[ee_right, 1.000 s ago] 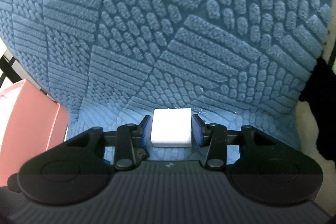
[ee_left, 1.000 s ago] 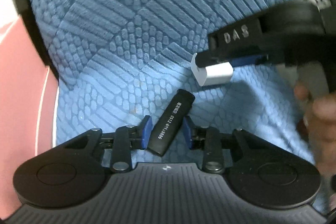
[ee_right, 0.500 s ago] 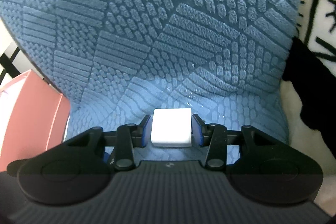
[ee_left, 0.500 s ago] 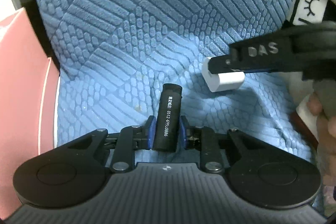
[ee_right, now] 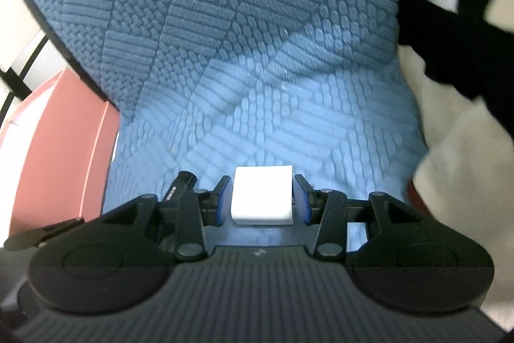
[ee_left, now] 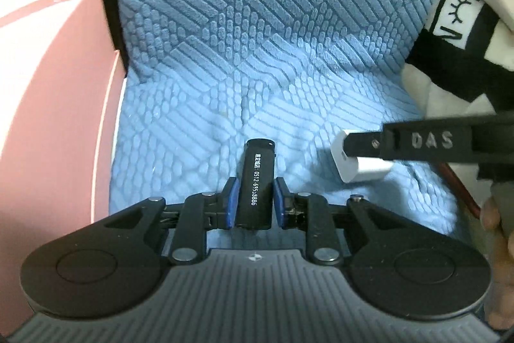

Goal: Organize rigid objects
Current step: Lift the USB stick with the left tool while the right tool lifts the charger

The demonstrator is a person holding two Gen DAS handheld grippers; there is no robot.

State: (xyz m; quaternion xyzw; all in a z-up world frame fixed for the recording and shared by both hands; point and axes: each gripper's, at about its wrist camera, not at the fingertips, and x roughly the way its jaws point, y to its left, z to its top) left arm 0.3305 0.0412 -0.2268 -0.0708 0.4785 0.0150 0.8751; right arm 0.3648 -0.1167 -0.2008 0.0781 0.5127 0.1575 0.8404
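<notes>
Black stick [ee_left: 255, 184] pinched between left tongs [ee_left: 255, 201] (lengthwise), white block [ee_right: 262, 196] pinched by right tongs [ee_right: 262, 198]

Soft daylight, fisheye-bent edges, right edge blurred

Both wrist cameras sit just behind their tongs, looking steeply down and forward, close over a blue textured cushion [ee_left: 289, 37]. The left view faces along the left tongs [ee_left: 253, 201], the right view along the right tongs [ee_right: 261, 198]. Both share the cushion, the pink box [ee_left: 54, 105] at left and the black-and-white fabric [ee_right: 449, 5] at right
</notes>
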